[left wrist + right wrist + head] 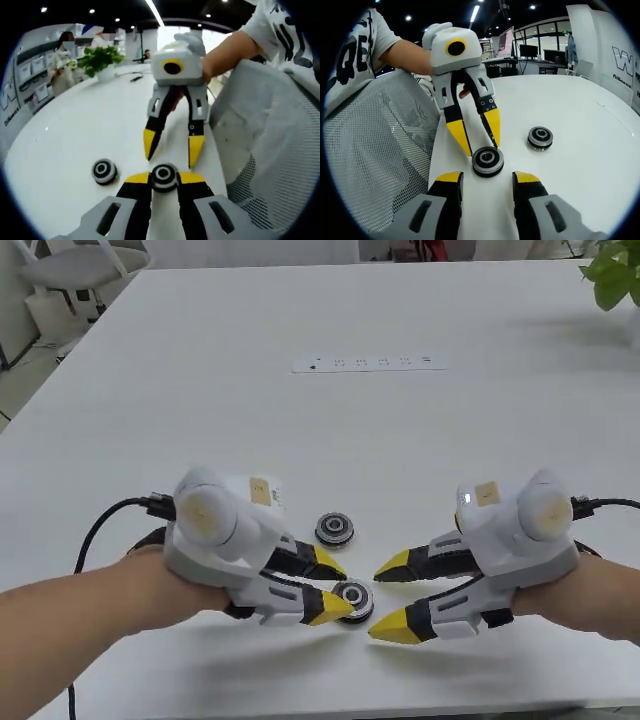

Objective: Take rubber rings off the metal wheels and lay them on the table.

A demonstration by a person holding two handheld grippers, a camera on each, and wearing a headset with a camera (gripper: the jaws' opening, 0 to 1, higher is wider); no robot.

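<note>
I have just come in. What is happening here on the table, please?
A person at a white table holds a gripper in each hand. The left gripper has its jaws on either side of the near wheel, seemingly touching it. The right gripper, jaws open, points at that wheel without touching. A second wheel lies just beyond. Both appear to carry their dark rubber rings.

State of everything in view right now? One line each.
near wheel: flat on table, rubber ring on.
far wheel: flat, ring on, untouched.
left gripper: jaws flank near wheel, grip unclear.
right gripper: open, empty, aimed at near wheel.
</note>
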